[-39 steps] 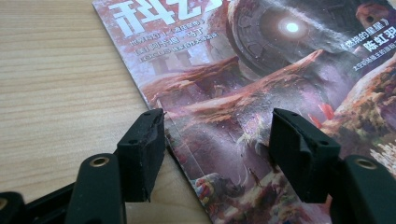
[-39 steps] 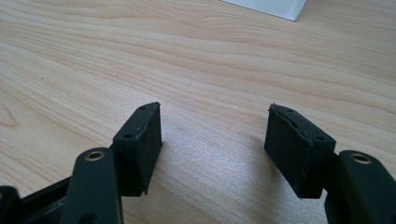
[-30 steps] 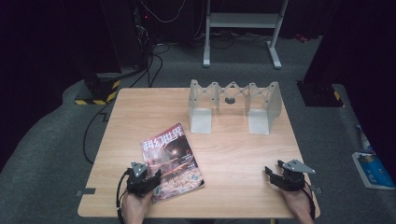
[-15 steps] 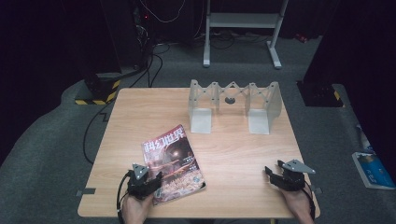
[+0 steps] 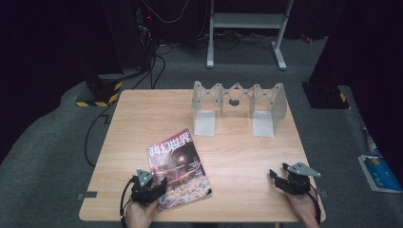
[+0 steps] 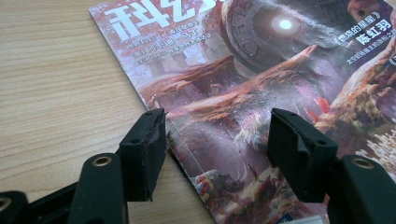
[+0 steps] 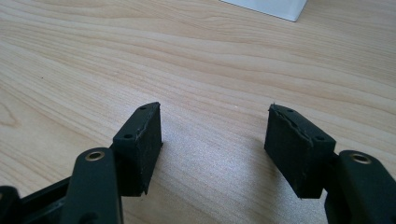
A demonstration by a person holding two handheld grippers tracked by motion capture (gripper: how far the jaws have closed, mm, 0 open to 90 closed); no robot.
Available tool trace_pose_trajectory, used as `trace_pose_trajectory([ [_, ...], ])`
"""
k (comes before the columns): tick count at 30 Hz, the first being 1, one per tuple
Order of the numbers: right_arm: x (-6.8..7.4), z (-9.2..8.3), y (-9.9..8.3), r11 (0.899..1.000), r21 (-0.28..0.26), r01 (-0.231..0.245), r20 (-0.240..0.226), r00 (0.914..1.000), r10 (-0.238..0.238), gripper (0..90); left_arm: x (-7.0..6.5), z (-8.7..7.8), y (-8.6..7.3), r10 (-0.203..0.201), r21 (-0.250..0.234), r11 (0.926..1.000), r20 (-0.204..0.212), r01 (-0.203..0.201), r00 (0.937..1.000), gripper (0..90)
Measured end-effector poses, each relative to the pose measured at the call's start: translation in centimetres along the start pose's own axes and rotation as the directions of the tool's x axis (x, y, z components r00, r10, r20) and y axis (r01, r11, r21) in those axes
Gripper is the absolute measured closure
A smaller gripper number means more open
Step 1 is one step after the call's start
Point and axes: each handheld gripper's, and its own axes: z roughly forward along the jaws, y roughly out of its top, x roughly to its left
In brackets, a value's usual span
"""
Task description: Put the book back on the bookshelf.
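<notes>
The wooden desk [image 5: 142, 123] carries a white folding rack [image 5: 237, 107] at its far side and a magazine [image 5: 178, 166] near its front-left. The left tongs [image 6: 215, 140] hover released over the magazine's lower-left corner; the right tongs [image 7: 215, 140] stand released above bare wood.

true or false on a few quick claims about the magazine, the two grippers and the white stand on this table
1. The magazine lies closed, cover up. True.
2. The left gripper is clamped shut on it. False: its jaws stand open over the cover's edge.
3. The right gripper is open over bare wood. True.
4. The white stand sits on the magazine. False: it stands apart, at the table's far side.
</notes>
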Motion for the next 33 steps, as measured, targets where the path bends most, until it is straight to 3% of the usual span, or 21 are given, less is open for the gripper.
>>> trace_pose_trajectory([
  [33,0.0,0.0,0.0,1.000,0.000,0.000,-0.001,1.0000,0.000,36.2,-1.1,0.2,0.2,0.032,0.003,0.9995,0.042,-0.033,0.9986,37.3],
])
